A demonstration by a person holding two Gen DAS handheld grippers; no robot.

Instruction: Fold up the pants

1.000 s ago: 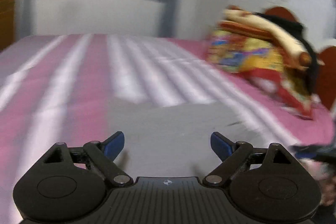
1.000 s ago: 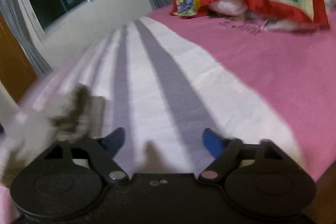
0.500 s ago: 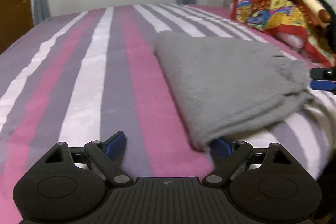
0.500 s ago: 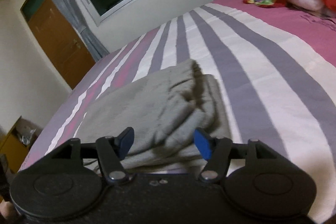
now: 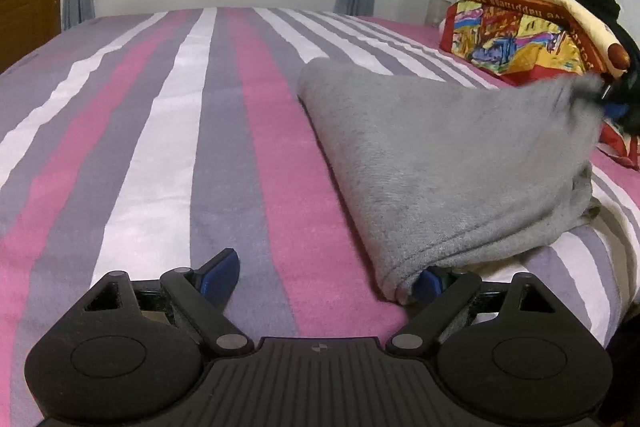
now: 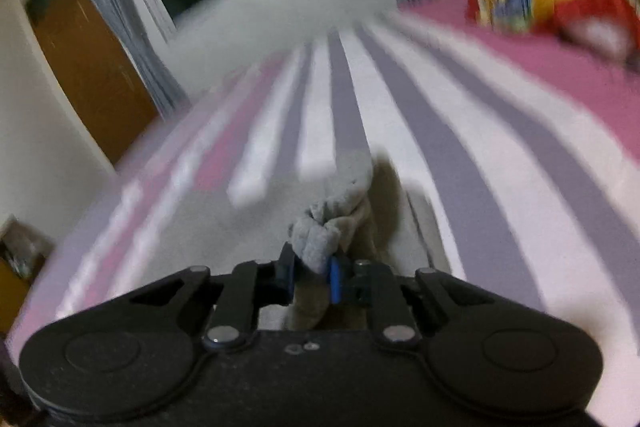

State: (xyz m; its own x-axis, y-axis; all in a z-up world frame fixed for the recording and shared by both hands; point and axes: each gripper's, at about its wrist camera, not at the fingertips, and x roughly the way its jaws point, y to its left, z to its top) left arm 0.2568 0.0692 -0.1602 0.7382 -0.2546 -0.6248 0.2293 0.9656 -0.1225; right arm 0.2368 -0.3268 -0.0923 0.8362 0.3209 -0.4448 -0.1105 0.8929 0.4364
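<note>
I see the pants [image 5: 448,163] as a grey, fleecy, folded bundle lying on the striped bedspread [image 5: 168,131], ahead and to the right of my left gripper [image 5: 326,277]. A stitched hem runs along the near edge, and the near corner droops over the gripper's right blue pad [image 5: 430,281], hiding most of it; I cannot tell whether it touches. The left gripper's jaws stand wide apart with only bedspread between them, the left pad [image 5: 220,273] clear of the cloth. The far right corner of the pants is pulled up off the bed into a taut peak, where the right gripper [image 5: 612,95] shows as a dark blur at the frame edge. In the right wrist view, the right gripper [image 6: 314,273] has just been closing, and its jaws now stand narrow, pinching a bunched knot of grey fabric [image 6: 320,239] that bulges out just ahead of the pads. Half a second ago those jaws were apart with the cloth lying loose between them, and the pants lay flat; now that corner is lifted and the bundle slopes upward toward the right. The left gripper sits lower and nearer the bed than before. A colourful blanket pile [image 5: 532,31] rests beyond the pants, far right.
</note>
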